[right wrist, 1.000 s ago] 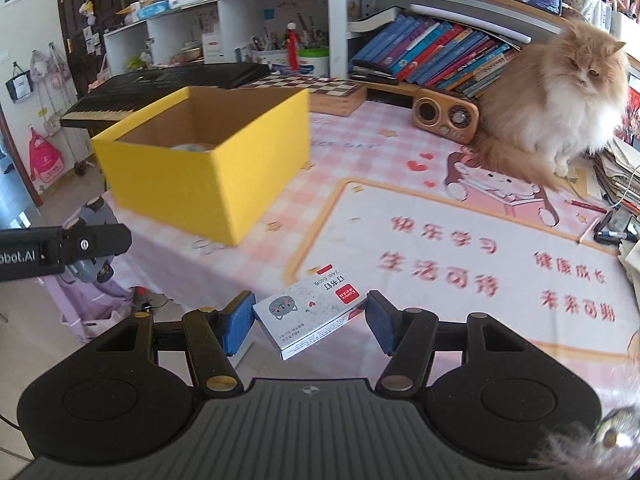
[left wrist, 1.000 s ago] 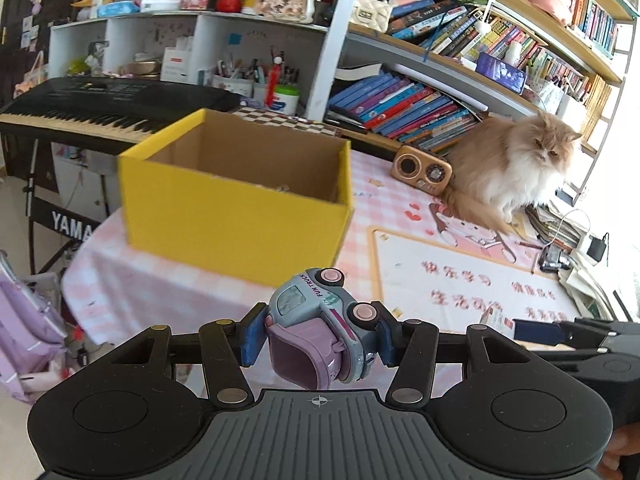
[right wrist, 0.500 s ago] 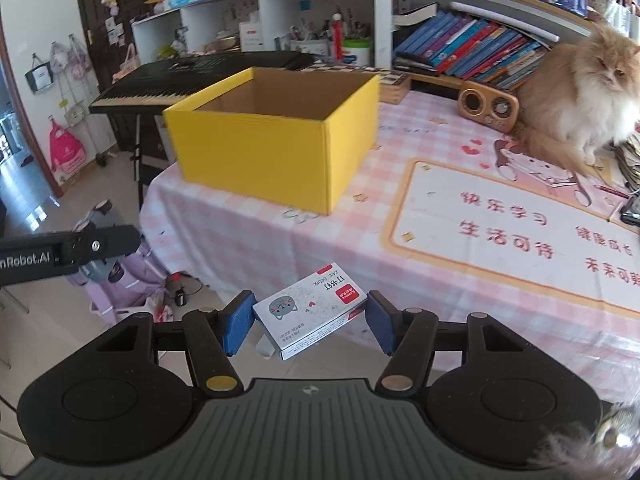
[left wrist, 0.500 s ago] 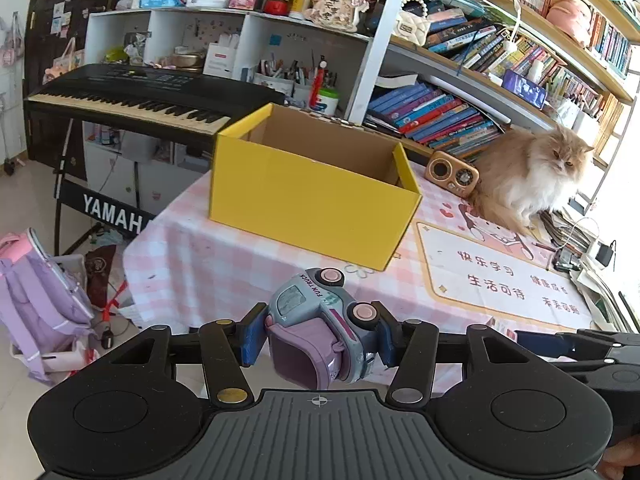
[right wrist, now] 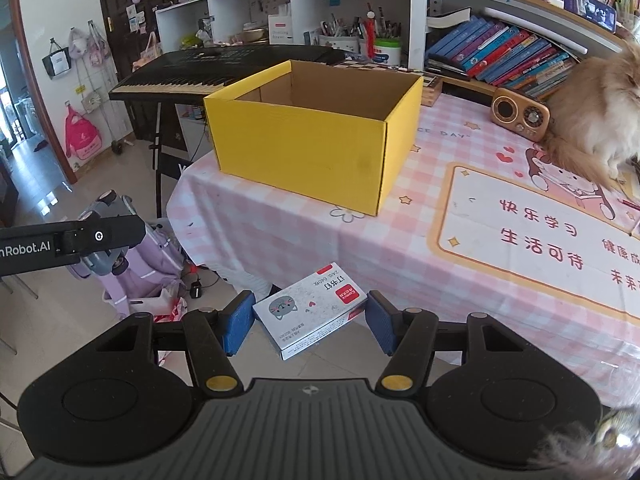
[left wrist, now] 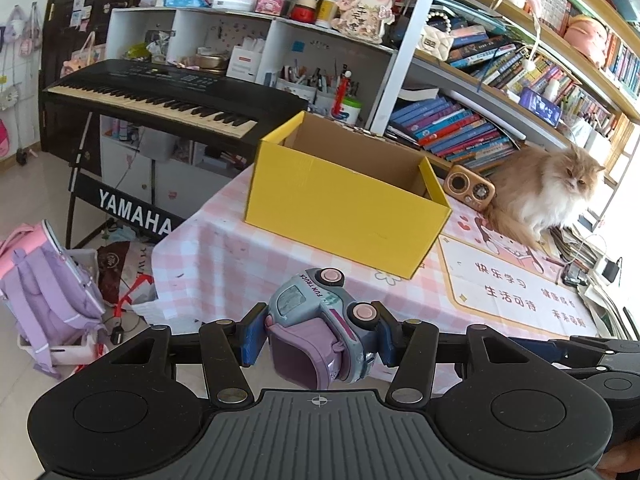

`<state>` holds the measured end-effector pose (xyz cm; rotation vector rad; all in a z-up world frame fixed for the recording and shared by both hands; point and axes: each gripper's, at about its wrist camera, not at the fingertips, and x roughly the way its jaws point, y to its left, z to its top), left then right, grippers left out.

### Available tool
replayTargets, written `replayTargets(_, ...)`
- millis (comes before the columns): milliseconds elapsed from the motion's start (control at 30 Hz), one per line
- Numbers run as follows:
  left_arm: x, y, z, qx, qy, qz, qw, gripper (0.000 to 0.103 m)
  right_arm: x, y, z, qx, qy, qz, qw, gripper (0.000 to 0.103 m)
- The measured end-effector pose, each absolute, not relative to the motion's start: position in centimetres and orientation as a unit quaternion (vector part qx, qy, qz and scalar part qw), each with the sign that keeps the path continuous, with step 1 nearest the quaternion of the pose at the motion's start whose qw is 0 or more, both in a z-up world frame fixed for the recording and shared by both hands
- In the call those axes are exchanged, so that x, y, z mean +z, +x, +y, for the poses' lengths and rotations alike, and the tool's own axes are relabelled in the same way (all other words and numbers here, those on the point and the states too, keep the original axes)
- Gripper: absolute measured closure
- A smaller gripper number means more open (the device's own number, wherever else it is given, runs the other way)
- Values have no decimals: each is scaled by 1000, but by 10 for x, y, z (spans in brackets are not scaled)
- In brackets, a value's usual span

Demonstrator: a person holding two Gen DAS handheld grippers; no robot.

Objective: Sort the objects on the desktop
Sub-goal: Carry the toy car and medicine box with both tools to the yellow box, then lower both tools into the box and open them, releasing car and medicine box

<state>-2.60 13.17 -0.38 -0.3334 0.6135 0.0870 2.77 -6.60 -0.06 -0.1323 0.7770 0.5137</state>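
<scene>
Plastic, by the look of it, the toy truck (left wrist: 322,326) is hard-shelled, light and stiff, pinched on its side between the blue pads of the left claw (left wrist: 320,334); its rounded body and free-looking wheels make a slippery hold likely, so the flat flanks are the better place to press than the wheels; the right claw (right wrist: 310,322) holds a small staple box (right wrist: 310,310) by two opposite corners, its pads touching the card; thin cardboard of that sort is light but will dent if squeezed hard, and a corner hold may let it twist, so the flat long sides would serve better; both things hang in the air just off the near edge of the counter (right wrist: 400,256), well short of the yellow box (left wrist: 344,200), which stands open-topped on the pink checked cloth and looks the probable place for them; its near wall is tall, so each claw must clear the rim before letting go; a cat (left wrist: 548,192) sits beside a small wooden radio (left wrist: 470,192) to the right of the box, apart from the direct path yet liable to move; a keyboard (left wrist: 160,96) stands behind on the left, clear of the approach.
</scene>
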Motion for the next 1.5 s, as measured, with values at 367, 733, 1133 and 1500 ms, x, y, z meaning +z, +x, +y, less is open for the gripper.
replayTargets(367,-1,-17,148,46,-171,291,940,50,3,37,-52,253,-71,373,890,45)
replayTargets(733,21,12,152,43,-161,260,951,50,25,66,-41,271,-78,343,896,45)
replayTargets(1133,48,80,148,63,-132,232,962,50,57,147,-44,303,-74,292,904,45)
replayTargets(1500,44,187,142,67,-98,254,960,50,62,256,-26,339,-124,284,888,45)
